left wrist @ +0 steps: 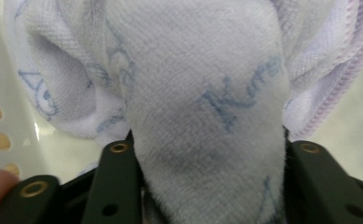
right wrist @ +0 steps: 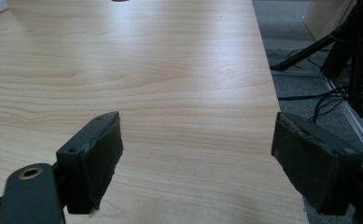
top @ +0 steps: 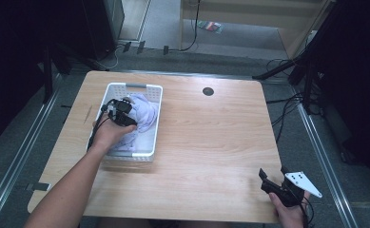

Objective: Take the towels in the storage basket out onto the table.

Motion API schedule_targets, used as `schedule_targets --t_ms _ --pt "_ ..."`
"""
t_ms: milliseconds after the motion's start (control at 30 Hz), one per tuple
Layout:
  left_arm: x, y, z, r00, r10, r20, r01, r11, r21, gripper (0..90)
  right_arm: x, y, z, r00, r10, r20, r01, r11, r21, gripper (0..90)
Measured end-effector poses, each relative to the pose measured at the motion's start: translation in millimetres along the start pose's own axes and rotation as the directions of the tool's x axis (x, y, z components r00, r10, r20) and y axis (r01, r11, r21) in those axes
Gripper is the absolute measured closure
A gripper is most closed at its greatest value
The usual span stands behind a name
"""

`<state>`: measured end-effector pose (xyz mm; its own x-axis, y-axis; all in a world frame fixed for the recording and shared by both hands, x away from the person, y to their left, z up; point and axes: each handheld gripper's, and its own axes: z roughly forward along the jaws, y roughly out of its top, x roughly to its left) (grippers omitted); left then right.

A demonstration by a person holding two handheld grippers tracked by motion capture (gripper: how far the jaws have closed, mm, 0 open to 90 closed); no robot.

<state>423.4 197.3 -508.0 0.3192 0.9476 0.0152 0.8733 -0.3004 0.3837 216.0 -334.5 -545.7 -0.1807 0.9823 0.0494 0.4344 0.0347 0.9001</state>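
A: Worktop [top: 211, 137] is mostly bare wood. White perforated basket [top: 151, 107] sits under the left tool [top: 121, 114], probably to keep the laundry corralled.

B: And the cloth?

A: Pale lilac towel [top: 142, 114], blue print on it, heaped inside the basket. A thick fold of the towel [left wrist: 207, 107] runs straight ahead of the left tool [left wrist: 207, 186], between its jaws.

B: Gripped?

A: Looks pinched. Jaws are pressed on both sides of the fold, low on the bunch, so I'd guess it's set to lift the towel out.

B: Right side?

A: Right tool [top: 275, 180] is well apart from the basket, near the worktop's corner. Right tool [right wrist: 198, 163] has jaws spread wide, only bare wood ahead. Likely parked clear until there's cloth to take.
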Motion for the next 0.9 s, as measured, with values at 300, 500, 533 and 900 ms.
schedule_targets --t_ms 300,500,533,900 --pt "4.6 3.5 -8.2 0.9988 -0.016 0.046 0.016 0.9998 0.012 64.6 -0.5 0.0 -0.1 1.0 0.004 -0.003 -0.004 1.0 -0.002 16.7" --pt "9.7 6.4 -26.3 0.9972 -0.016 0.073 0.018 0.9995 -0.026 64.7 -0.5 0.0 0.0 1.0 0.003 -0.003 -0.003 1.0 -0.002 16.6" --pt "10.0 7.2 -30.7 0.9974 -0.015 0.07 0.017 0.9994 -0.029 64.7 -0.5 -0.1 0.0 1.0 0.003 -0.003 -0.003 1.0 -0.002 16.7" --pt "16.7 19.1 -73.8 0.998 0.003 0.063 0.002 0.9967 -0.081 64.4 -0.5 0.1 0.3 1.0 0.001 -0.001 -0.001 1.0 0.003 16.7"
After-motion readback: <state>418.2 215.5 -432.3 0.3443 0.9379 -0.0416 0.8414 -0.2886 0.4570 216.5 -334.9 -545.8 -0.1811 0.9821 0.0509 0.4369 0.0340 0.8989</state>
